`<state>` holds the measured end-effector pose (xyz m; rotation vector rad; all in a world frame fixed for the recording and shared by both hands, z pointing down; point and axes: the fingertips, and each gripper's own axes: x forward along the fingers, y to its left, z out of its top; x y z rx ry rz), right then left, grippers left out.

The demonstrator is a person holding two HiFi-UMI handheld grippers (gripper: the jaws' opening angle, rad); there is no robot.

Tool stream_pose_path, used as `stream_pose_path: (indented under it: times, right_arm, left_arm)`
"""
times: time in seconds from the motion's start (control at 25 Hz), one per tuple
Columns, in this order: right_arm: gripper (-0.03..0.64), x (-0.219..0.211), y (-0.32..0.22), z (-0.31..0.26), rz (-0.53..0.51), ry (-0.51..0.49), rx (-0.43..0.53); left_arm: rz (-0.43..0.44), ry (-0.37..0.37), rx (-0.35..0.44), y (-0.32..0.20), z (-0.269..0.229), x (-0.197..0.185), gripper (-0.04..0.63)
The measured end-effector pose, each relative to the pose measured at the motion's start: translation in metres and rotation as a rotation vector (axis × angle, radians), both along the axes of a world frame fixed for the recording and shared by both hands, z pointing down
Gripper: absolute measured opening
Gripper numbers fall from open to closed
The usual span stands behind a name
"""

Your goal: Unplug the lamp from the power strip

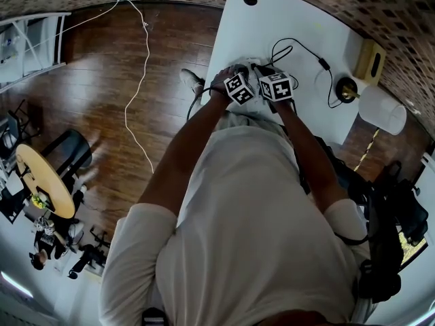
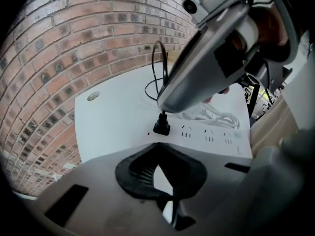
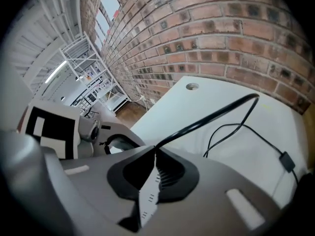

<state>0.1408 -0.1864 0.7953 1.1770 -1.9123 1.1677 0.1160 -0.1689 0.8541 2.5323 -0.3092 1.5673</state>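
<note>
While the left gripper, jaws drawn together, seems to brace the power strip at its near edge, the right gripper clenches the lamp cord just above the plug, which sits in the strip's end socket. Step: extraction. Next needs a straight pull off the strip.

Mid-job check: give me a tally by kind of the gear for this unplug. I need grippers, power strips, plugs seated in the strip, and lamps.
grippers: 2 (left gripper, right gripper)
power strip: 1
plug seated in the strip: 1
lamp: 1
total: 5
</note>
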Motion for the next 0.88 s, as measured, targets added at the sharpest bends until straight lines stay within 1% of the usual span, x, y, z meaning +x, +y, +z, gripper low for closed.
stream_pose_path:
  times: [0.08, 0.2, 0.32, 0.48, 0.6, 0.72, 0.8, 0.88]
  right_arm:
    - [0.011, -0.001, -0.002, 0.0, -0.019, 0.007, -0.012]
    - [0.009, -0.004, -0.001, -0.002, -0.062, 0.026, 0.003]
    - [0.009, -0.002, 0.001, -0.003, -0.057, 0.013, 0.028]
    - [0.009, -0.001, 0.003, -0.005, -0.059, 0.015, 0.024]
    - [0.009, -0.001, 0.001, -0.006, -0.049, 0.009, 0.0]
    - [0.009, 0.002, -0.005, -0.002, -0.033, -0.013, -0.056]
    - [0.009, 0.004, -0.008, -0.002, -0.035, -0.015, -0.087]
    - [0.009, 0.004, -0.008, -0.002, -0.043, -0.004, -0.093]
  left_arm:
    - [0.011, -0.017, 0.008, -0.001, 0.001, 0.0, -0.005]
    - [0.002, -0.029, 0.003, -0.002, 0.0, -0.001, -0.005]
    - [-0.014, -0.043, -0.004, -0.002, 0.0, 0.0, -0.005]
    - [-0.008, -0.06, -0.001, -0.001, 0.0, 0.001, -0.005]
    - [0.031, -0.069, 0.021, 0.0, 0.0, 0.0, -0.006]
    - [0.074, -0.071, 0.033, -0.001, 0.001, 0.001, -0.006]
    - [0.09, -0.073, 0.037, -0.001, 0.001, 0.0, -0.006]
    - [0.095, -0.075, 0.04, -0.001, 0.001, 0.001, -0.006]
